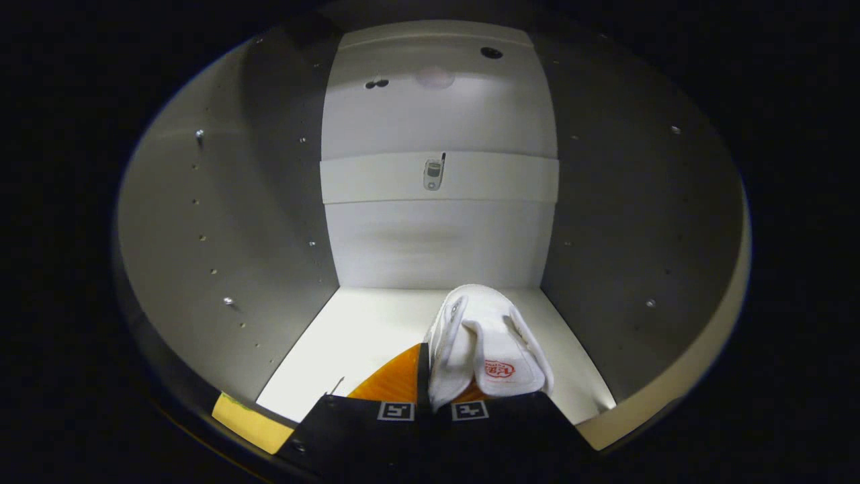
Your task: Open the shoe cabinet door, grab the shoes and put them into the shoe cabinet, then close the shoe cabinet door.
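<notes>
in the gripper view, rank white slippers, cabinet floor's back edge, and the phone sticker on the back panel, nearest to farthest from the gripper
1. White slippers, pinched in the gripper's jaws, lying on the cabinet floor.
2. Floor's back edge, just beyond the slippers.
3. Phone sticker, higher up the back panel.

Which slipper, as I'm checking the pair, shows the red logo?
The right slipper, logo on its strap; the left slipper stands edge-on, plain. The fingers grip the pair.

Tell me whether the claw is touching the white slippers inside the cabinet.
Touching. The gripper view shows the claw closed on the white slippers, its fingers pressing their near end from both sides, with no gap, above the cabinet floor.
</notes>
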Motion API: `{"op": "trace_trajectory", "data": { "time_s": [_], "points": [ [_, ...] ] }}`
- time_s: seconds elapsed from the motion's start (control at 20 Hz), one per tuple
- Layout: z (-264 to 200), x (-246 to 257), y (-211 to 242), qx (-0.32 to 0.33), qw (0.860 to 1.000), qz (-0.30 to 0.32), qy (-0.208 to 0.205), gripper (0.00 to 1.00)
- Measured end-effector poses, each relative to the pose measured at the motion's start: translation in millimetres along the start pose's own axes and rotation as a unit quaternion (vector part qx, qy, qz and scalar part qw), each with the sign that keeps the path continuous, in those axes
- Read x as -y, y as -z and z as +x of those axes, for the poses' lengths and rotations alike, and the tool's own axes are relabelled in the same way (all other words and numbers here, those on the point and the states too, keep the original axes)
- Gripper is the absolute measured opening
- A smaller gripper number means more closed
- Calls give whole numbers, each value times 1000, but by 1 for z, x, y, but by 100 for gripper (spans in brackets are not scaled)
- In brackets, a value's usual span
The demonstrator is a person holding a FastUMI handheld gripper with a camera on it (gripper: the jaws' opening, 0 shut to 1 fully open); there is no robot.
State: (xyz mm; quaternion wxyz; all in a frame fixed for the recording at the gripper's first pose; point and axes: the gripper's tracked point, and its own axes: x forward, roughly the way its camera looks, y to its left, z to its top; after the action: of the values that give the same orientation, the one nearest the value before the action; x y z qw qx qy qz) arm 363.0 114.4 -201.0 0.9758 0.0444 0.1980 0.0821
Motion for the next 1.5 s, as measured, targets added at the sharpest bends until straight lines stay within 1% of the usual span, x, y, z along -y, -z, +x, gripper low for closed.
{"op": "trace_trajectory", "data": {
  "time_s": [0.15,0.35,0.45,0.55,0.65,0.7,0.8,0.95,1.2,1.4,1.5],
  "points": [
    [32,-6,2,-11,1000,-17,3,5],
    [56,-8,13,-37,999,-35,15,5],
    [57,-8,15,-48,998,-30,22,6],
    [57,-16,20,-52,998,-26,14,12],
    [50,-24,27,-69,997,-24,2,37],
    [45,-29,29,-76,997,-26,-10,50],
    [33,-38,26,-66,997,-28,-25,76],
    [11,-38,21,-58,998,-21,-28,99],
    [-33,-26,5,-25,999,-18,-26,99],
    [-70,-14,-33,34,999,-2,-16,99],
    [-97,-11,-48,62,998,4,-15,98]
  ]
}}
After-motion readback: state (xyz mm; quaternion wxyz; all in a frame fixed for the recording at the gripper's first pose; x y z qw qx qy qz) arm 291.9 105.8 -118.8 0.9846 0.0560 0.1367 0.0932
